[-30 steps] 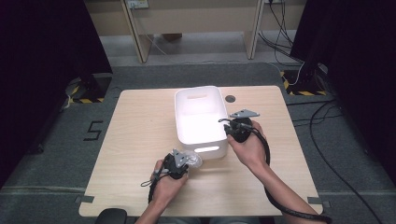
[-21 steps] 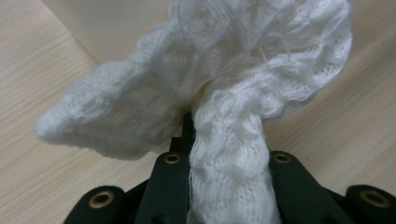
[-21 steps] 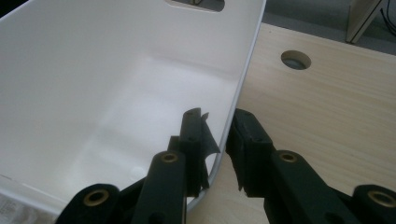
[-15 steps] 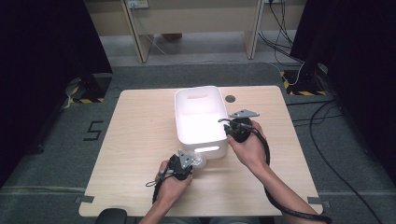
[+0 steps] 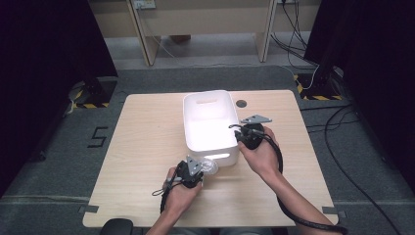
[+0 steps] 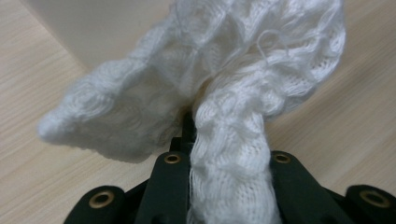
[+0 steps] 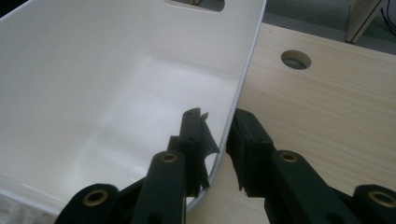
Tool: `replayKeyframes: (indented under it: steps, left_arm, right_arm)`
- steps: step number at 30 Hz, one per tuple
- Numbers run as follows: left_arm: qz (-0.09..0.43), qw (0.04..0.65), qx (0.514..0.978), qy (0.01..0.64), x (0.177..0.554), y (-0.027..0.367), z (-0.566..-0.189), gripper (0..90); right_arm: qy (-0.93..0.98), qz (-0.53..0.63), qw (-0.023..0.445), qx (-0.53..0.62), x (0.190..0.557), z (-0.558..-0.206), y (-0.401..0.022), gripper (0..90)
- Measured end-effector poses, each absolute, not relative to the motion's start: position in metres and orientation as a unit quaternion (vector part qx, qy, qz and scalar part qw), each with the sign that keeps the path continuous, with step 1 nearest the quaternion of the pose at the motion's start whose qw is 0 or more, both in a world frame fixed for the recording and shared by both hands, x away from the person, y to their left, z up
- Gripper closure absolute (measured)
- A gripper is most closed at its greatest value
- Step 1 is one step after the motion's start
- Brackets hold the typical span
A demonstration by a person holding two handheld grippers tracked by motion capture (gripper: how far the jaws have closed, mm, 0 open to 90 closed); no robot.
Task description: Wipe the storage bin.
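A white plastic bin (image 5: 208,94) stands mid-table, its inside bare where I can see it. My left gripper (image 5: 201,169) is just in front of the bin's near wall, shut on a white knitted cloth (image 5: 210,166). In the left gripper view the cloth (image 6: 224,70) bunches out past the closed jaws of that gripper (image 6: 219,140), above the wood. My right gripper (image 5: 238,139) is at the bin's right rim. In the right gripper view this gripper (image 7: 217,135) straddles the bin's wall (image 7: 116,70), one jaw inside and one outside, clamped on the rim.
The light wooden table (image 5: 147,147) has a round cable hole (image 5: 241,104) behind the bin's right corner, and that hole (image 7: 295,59) appears past the rim in the right gripper view. Grey floor, cables and table legs lie beyond the far edge.
My left gripper with the cloth has edged slightly right, closer to the bin's front wall. The right gripper has stayed on the rim.
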State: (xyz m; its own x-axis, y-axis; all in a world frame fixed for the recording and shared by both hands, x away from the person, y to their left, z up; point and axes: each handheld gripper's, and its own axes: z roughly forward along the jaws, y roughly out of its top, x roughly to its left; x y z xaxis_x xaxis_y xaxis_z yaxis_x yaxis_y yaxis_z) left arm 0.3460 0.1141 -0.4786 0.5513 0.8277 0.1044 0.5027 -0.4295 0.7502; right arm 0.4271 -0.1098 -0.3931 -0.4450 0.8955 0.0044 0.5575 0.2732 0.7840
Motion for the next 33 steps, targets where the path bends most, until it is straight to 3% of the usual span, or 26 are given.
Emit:
replayKeyframes:
  steps: [18, 33]
  left_arm:
    - [0.248, 0.371, 0.801, 0.399, 0.342, 0.109, -0.447, 77.0]
    - [0.251, 0.369, 0.806, 0.389, 0.342, 0.103, -0.444, 77.0]
  right_arm:
    - [0.765, 0.371, 0.228, 0.475, 0.427, -0.393, -0.110, 74.9]
    - [0.765, 0.370, 0.228, 0.475, 0.427, -0.393, -0.109, 74.8]
